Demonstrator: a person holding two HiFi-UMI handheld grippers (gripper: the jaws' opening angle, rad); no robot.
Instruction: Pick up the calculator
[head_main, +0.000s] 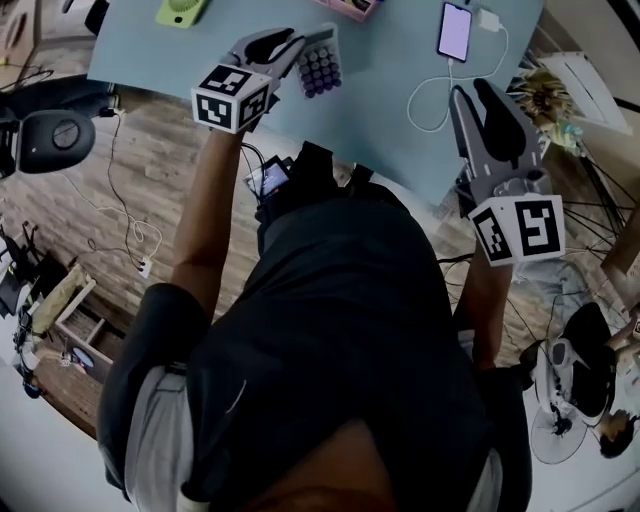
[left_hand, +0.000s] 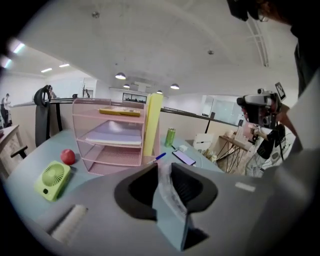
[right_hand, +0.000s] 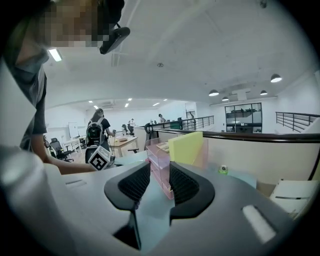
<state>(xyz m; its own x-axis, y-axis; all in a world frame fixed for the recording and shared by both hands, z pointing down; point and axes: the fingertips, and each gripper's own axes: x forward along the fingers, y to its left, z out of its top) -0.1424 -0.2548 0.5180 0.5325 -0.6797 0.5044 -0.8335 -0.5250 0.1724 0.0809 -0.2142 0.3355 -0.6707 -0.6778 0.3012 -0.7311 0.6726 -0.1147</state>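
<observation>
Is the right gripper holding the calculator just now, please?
No, the right gripper has its jaws apart and empty; the left gripper holds the calculator.

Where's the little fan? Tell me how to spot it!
Find the pink paper tray on the blue table. In the left gripper view, just left of it and beside a red ball, is the fan. It's the only lime-green square with a round grille.

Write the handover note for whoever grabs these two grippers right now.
Left gripper: shut on the calculator, held edge-on between its jaws and apparently clear of the blue table.
Right gripper: open, nothing between its jaws, by the table's near edge.
Done: calculator grasped and, it seems, lifted.
Left: probably only to hold the grip steady.
</observation>
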